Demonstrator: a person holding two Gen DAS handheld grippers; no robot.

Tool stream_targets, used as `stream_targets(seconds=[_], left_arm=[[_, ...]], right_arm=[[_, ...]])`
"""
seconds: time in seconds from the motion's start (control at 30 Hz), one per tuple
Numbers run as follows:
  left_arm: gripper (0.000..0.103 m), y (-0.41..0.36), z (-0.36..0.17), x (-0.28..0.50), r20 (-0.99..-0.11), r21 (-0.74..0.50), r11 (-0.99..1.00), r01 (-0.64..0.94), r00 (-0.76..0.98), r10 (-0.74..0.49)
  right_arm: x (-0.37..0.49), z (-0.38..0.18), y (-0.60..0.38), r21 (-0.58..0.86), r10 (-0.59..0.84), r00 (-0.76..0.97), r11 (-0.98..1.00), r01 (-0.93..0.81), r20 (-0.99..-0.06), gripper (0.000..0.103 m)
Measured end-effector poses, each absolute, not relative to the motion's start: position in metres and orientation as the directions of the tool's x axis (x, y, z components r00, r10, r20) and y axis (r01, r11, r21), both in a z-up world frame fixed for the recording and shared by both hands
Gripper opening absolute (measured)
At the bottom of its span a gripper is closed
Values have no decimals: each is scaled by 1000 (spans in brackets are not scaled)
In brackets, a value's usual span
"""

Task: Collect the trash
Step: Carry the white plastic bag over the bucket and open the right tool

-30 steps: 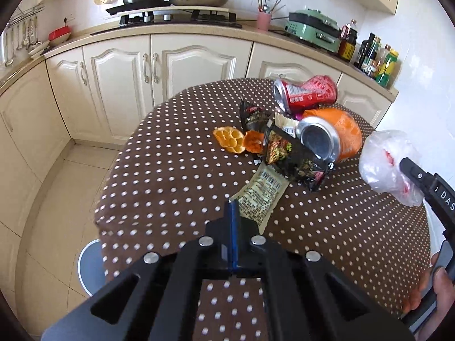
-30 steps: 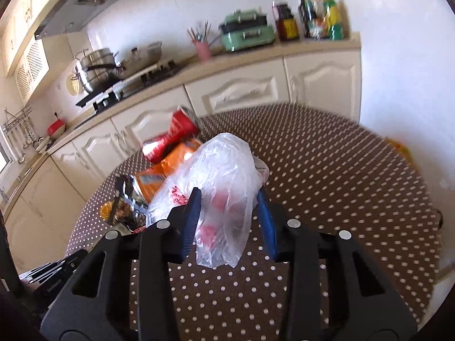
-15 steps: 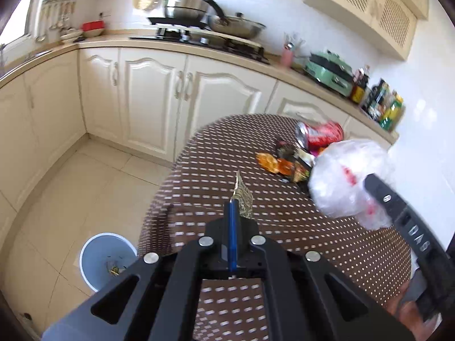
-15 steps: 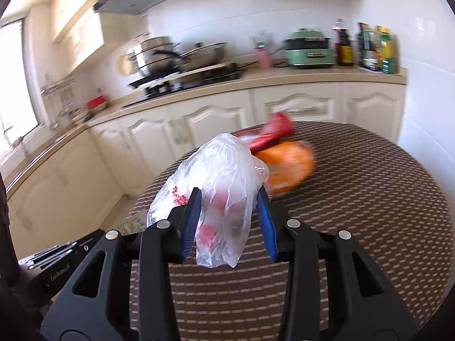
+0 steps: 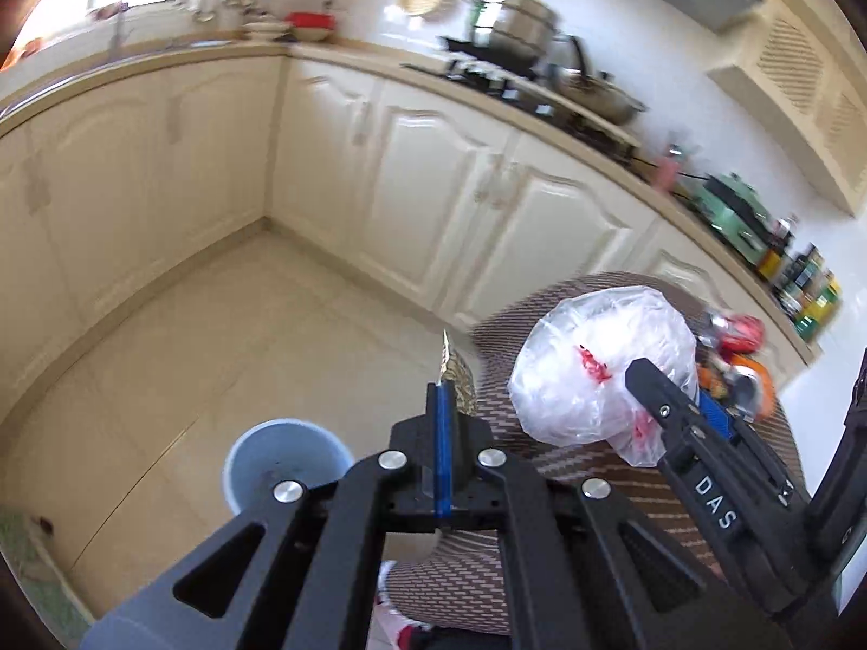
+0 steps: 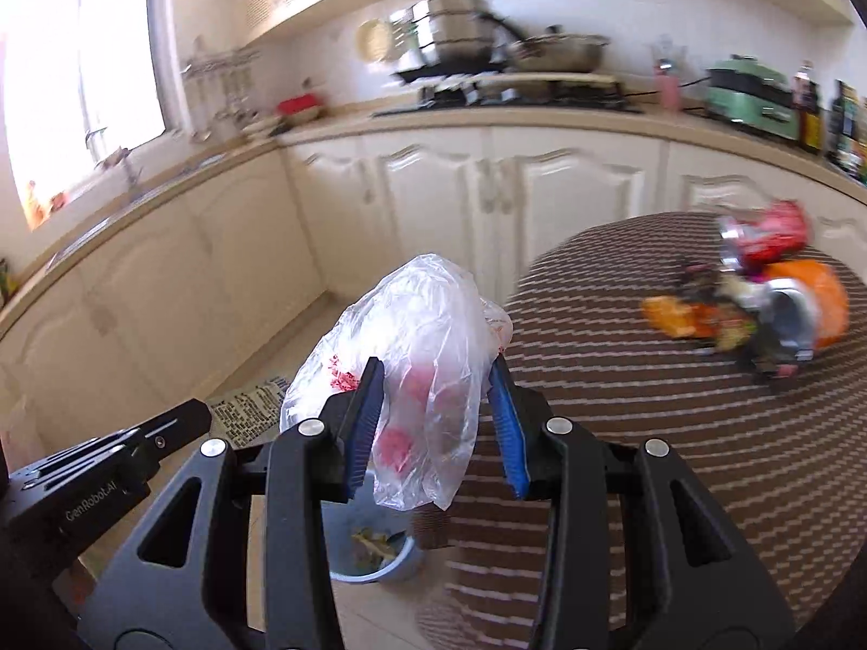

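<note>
1. Both tools had swung from the round dotted-cloth surface [image 6: 677, 433] toward the pale-blue floor bin [image 5: 282, 460].
2. Left tool [image 5: 443, 406] clenched a flat printed wrapper [image 5: 458, 384].
3. Right tool [image 6: 433, 411] grasped a crumpled clear plastic bag [image 6: 422, 319] above the bin, probably ready to drop.

Sunlit kitchen, cream cabinets [image 5: 433, 173], tiled floor [image 5: 217, 336]

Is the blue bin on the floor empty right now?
No: the right wrist view shows the blue bin below the held plastic bag with some scraps already lying at its bottom.
</note>
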State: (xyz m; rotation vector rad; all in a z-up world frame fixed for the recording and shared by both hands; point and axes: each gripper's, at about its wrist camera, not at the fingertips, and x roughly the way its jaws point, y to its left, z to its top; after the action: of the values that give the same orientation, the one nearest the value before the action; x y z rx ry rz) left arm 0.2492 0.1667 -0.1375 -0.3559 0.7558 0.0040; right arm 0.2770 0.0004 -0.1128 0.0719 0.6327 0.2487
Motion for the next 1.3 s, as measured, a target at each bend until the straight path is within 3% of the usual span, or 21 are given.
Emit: stream_targets(seconds=[0.3,0.57,0.67,0.7,0.73,0.8,1.3], left_arm=[[0,250,-212,273,-796,-293,897,-332,605,-36],[1,275,-259,300,-848,-279,884,-374,527,-45],[5,280,-272,310,-867,-302,872,-385,491,-84],[13,283,-276,310,-869,-300,868,-396,489,-77],[32,283,-278,310,-870,-298,864,-405,488,-72],[41,287,-283,308,-866,-310,854,-418,495,-72],[41,293,-297,303,-895,-259,858,-443,445,-41]], right_arm=[[310,-182,82,118,309,663,941,-316,-682,39],[335,-235,112,111,301,585,935,-338,-753,39],[340,-246,115,110,295,568,935,-337,-768,39],[341,-250,117,111,295,563,935,-337,-772,39],[343,-252,118,112,294,558,934,-338,-776,39],[346,-258,121,110,291,548,934,-339,-784,39],[352,-281,145,114,296,502,925,-362,-812,40]])
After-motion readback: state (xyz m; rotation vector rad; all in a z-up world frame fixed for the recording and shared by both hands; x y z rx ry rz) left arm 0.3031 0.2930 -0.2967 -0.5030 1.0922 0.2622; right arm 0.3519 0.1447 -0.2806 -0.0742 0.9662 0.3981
